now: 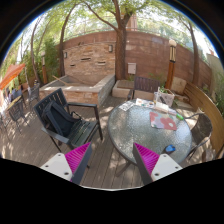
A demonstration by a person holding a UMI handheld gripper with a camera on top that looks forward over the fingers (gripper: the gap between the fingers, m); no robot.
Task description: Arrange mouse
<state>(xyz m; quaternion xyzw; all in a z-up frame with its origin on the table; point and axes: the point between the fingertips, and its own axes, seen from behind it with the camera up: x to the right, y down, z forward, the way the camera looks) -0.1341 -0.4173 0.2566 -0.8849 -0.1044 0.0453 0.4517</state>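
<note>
Approach is the step in hand. Fingers (112,160) stand wide apart, holding nothing, well short of the worktop (135,125). Mouse (170,149), I judge, is the small blue thing near its front edge; next, move in and lower over it.

No text, label, brand, number or sign can be read anywhere in the gripper view.
</note>
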